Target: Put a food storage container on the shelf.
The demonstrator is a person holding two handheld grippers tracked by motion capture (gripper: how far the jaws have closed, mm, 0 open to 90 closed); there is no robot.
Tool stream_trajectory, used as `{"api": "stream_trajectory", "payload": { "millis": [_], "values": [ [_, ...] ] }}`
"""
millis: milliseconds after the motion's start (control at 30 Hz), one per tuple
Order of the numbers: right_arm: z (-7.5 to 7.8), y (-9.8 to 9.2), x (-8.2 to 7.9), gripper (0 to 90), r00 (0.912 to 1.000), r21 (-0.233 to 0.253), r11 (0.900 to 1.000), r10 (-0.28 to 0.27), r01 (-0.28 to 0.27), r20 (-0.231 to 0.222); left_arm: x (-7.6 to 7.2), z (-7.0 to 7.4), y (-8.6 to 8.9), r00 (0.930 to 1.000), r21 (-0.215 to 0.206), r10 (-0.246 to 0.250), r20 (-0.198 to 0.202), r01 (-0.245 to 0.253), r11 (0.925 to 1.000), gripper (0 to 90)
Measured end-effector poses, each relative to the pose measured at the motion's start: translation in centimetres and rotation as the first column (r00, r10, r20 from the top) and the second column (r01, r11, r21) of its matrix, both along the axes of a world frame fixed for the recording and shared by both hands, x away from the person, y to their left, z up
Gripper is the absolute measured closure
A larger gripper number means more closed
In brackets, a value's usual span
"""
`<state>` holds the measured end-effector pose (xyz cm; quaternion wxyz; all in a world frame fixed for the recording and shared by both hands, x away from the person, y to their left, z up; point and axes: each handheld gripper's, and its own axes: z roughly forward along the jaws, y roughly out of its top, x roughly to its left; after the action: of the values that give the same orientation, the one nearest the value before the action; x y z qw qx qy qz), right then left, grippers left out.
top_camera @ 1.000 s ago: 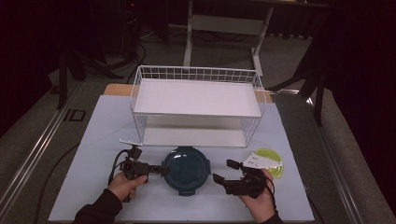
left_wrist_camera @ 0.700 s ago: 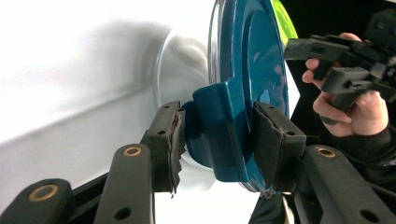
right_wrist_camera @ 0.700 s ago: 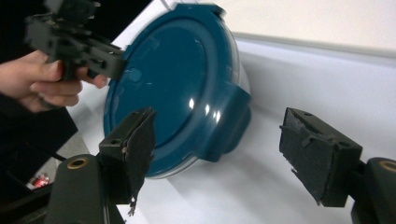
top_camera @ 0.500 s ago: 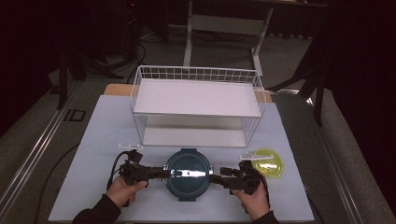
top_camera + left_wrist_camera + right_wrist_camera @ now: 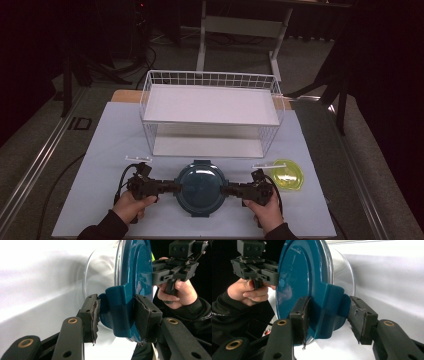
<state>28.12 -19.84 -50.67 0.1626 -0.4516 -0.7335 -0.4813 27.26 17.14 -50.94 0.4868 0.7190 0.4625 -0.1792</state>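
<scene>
High cam looks down/fwd over table [image 5: 100, 150]; claw cams close, both share blue lid [image 5: 201, 186].

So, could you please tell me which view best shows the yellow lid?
The high view: the yellow lid lies whole on the table, right of the teal container and beside the right gripper. The left gripper view catches just a yellow sliver behind the container; in the right gripper view I cannot make it out.

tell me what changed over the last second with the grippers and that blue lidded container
Both grippers closed in from the sides: the left gripper and right gripper now bracket the side tabs of the blue lidded container, jaws around each tab, the right one not visibly clamped. A second ago the right gripper sat farther right, over the yellow lid, now uncovered. The container, wire rack and yellow lid stayed put.
</scene>
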Motion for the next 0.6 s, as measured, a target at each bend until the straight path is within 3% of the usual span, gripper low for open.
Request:
{"api": "stream_trajectory", "payload": {
  "millis": [200,600],
  "values": [
    [-0.3,0.0,0.2,54.6,0.9984,0.047,0.999,0.015,-0.012,-0.054,-0.3,-0.2,0.2,1.0000,-0.010,0.003,0.002,-0.003,1.0000,56.6],
    [0.0,-0.2,-0.3,56.3,0.9972,0.056,0.998,0.002,0.002,-0.074,-1.0,0.4,-0.4,0.9980,0.009,0.055,-0.030,-0.055,0.9984,57.4]
  ]
}}
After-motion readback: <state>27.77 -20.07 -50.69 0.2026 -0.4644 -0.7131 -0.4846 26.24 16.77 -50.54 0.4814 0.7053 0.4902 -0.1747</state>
